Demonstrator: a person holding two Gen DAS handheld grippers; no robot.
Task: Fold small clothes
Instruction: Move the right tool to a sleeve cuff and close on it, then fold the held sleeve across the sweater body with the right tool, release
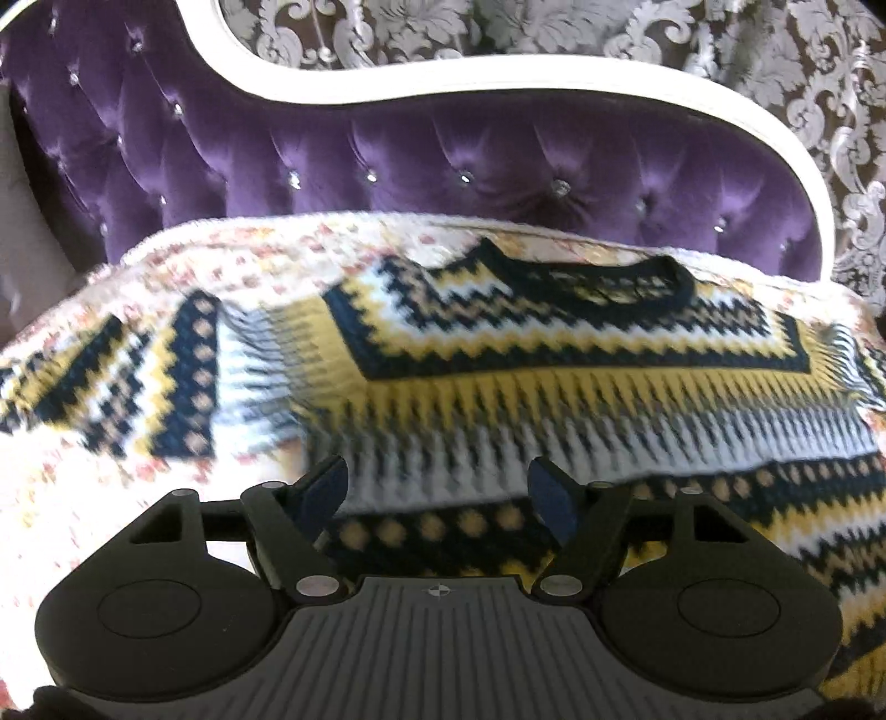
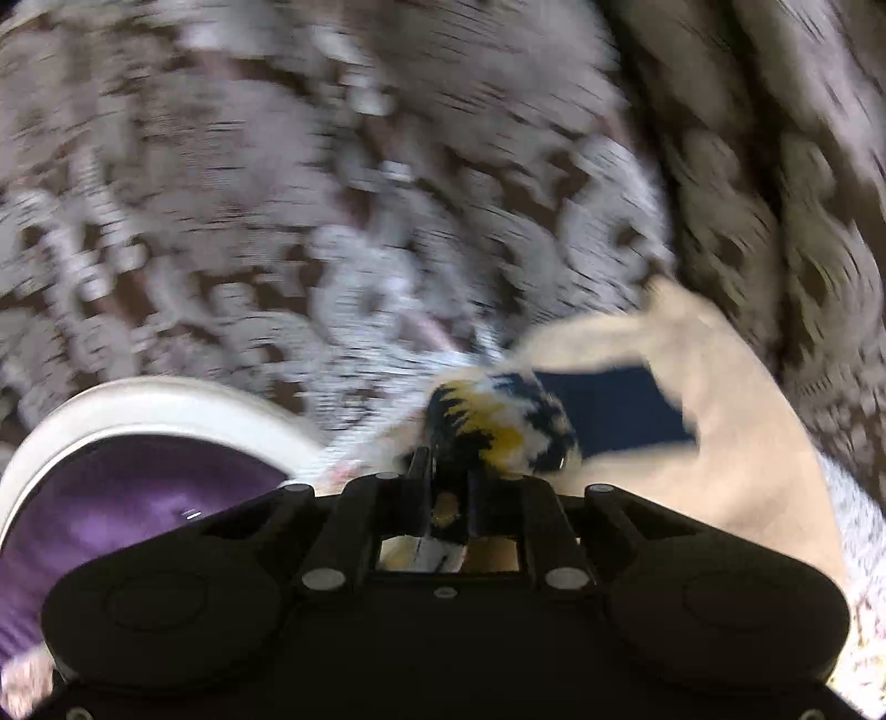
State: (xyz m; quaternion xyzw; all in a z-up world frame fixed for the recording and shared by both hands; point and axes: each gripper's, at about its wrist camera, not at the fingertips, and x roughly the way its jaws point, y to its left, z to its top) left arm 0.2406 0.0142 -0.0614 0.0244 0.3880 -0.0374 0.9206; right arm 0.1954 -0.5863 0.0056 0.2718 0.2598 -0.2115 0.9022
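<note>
A small knitted sweater [image 1: 498, 354] in navy, yellow and white zigzag bands lies spread flat on a floral blanket [image 1: 83, 515], its dark collar at the far side. My left gripper [image 1: 437, 490] is open just above the sweater's near hem, holding nothing. My right gripper [image 2: 448, 459] is shut on a bunched piece of the sweater [image 2: 498, 426] and holds it up in the air. The right wrist view is heavily blurred.
A purple tufted sofa back [image 1: 387, 149] with a white curved frame [image 1: 443, 88] stands behind the blanket, and also shows in the right wrist view [image 2: 111, 498]. Brown and silver damask wallpaper [image 1: 664, 44] is behind it. A beige and navy cloth [image 2: 720, 421] lies to the right.
</note>
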